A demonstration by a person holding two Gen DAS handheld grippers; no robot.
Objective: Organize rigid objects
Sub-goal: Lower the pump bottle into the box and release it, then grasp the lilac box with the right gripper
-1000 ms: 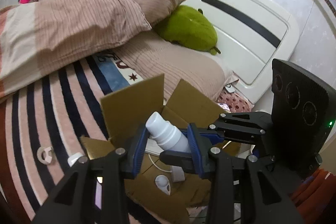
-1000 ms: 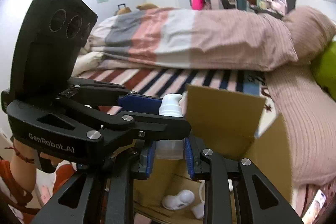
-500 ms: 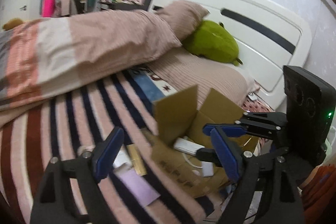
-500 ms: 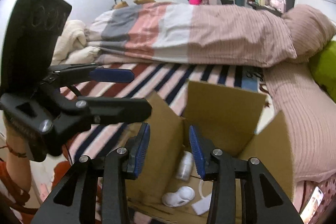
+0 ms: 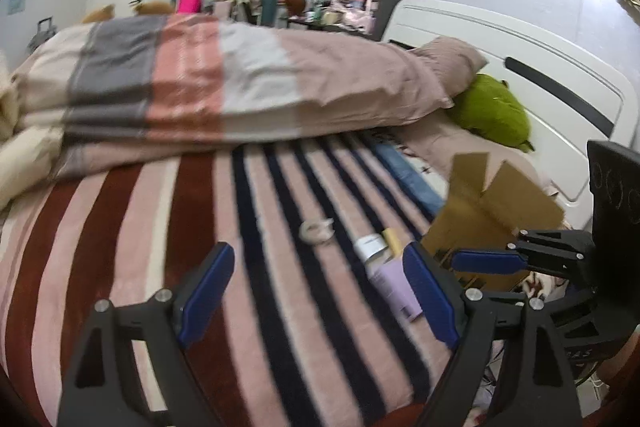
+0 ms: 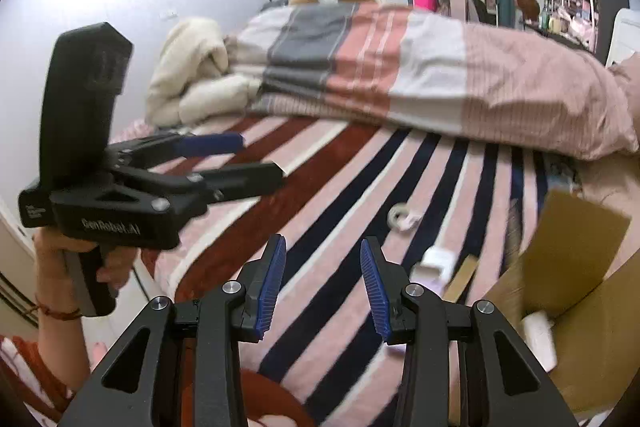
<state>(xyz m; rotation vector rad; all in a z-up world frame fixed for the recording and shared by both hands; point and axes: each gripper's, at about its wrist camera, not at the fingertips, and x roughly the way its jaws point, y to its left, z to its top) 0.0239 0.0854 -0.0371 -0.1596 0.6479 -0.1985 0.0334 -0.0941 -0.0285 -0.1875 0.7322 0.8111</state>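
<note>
Lilac tube [image 5: 391, 283] flat on the striped plush blanket [image 5: 132, 247], right of centre in the left wrist view, just left of the open cardboard box [image 5: 492, 211] at the far right. Close beside its far end, a small white tub [image 5: 371, 246] and a tan, gold-looking bar [image 5: 394, 241]; a little farther and to the left, apart from these, a white ring-shaped piece [image 5: 317, 230], too blurred to name with any certainty. Left gripper [image 5: 318, 255] released, jaws spread wide over the blanket, nothing between them. Right gripper [image 6: 323, 243] likewise released, jaws narrower apart, empty, near the box. Judged by looks: all four pieces light, hard-shelled plastic or card, smooth and a bit slippery, none likely fragile; tube perhaps slightly squeezable at mid-body. Soft pile underneath, so probably room to sink the pads in beside a flat piece. Best hold on the tube: across its narrow width, around the middle, gently. Tub: across its short sides. Ring: across the outer rim rather than through the hole. Bar: by its long edges, thin and easy to miss.
</note>
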